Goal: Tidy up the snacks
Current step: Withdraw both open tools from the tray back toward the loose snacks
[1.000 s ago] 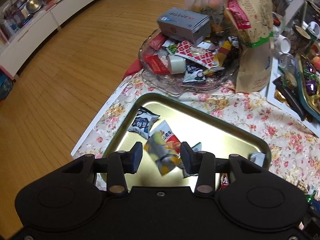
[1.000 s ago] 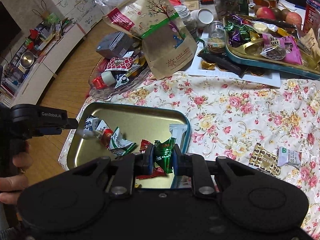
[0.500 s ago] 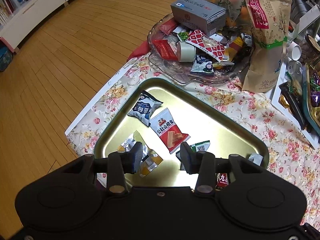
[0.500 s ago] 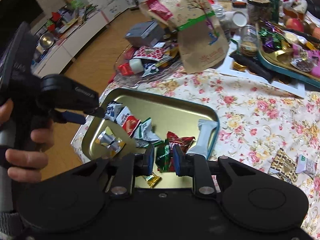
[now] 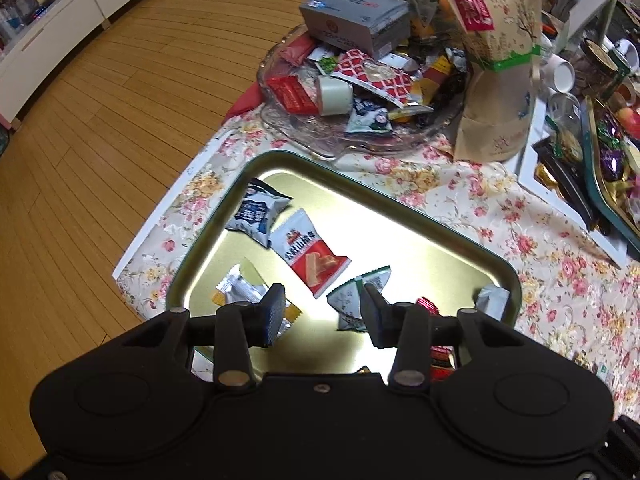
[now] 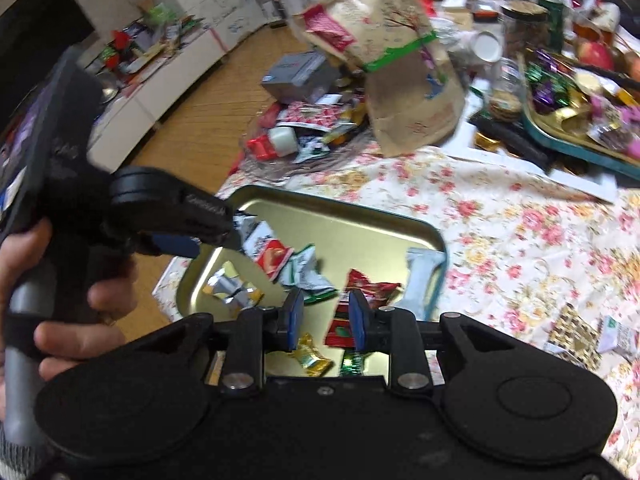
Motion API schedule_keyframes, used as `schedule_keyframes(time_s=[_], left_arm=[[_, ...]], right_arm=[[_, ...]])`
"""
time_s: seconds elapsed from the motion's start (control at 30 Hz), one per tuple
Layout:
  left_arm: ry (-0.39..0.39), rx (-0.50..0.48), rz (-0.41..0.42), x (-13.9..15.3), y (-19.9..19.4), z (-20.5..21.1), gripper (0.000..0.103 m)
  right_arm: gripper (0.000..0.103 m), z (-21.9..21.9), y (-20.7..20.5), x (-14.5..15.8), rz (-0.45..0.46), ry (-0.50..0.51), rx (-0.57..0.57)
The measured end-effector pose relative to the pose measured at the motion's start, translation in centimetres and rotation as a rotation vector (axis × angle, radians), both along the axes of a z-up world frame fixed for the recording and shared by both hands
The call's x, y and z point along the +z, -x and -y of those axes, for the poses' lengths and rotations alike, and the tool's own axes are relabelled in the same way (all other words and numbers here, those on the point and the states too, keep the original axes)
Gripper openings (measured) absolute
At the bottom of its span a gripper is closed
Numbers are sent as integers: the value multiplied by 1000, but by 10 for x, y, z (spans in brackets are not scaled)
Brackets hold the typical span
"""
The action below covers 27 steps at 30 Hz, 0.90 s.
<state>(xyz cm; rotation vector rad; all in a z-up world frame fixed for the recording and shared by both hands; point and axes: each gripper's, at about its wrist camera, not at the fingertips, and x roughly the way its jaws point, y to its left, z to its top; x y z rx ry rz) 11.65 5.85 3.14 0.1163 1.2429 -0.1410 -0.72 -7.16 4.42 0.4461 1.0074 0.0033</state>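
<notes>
A gold metal tray [image 5: 440,236] [image 6: 360,216] lies on the floral tablecloth and holds several snack packets: a blue-white one [image 5: 256,212], a red-white one [image 5: 312,256], a silver-yellow one [image 5: 244,292] and a green-white one [image 5: 356,296]. My left gripper [image 5: 322,316] is open and empty above the tray's near side. My right gripper [image 6: 325,320] is open above the tray's near edge; a green candy [image 6: 352,362] lies in the tray below it. The left gripper also shows in the right wrist view [image 6: 224,220], held by a hand.
A glass dish [image 5: 360,136] piled with snacks and a grey box [image 5: 356,12] stands beyond the tray. A brown paper bag [image 5: 500,60] stands to its right. A second tray of sweets [image 6: 580,120] is at the far right. Loose packets [image 6: 576,332] lie on the cloth.
The silver-yellow packet fell from my left gripper into the tray. My right gripper opened and let go of the green candy, which now lies in the tray. Both grippers drew back.
</notes>
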Motion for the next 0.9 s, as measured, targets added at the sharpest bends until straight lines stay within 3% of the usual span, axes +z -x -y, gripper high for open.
schedule_keyframes(time_s=[0.4,0.9], left_arm=[[29,-200,-49,2,37,63,51],[50,-376,-85,4,79,131,51]], right_arm=[[29,64,12,-20,-117,3,-214],[29,189,70,-61,-238,23,-561]])
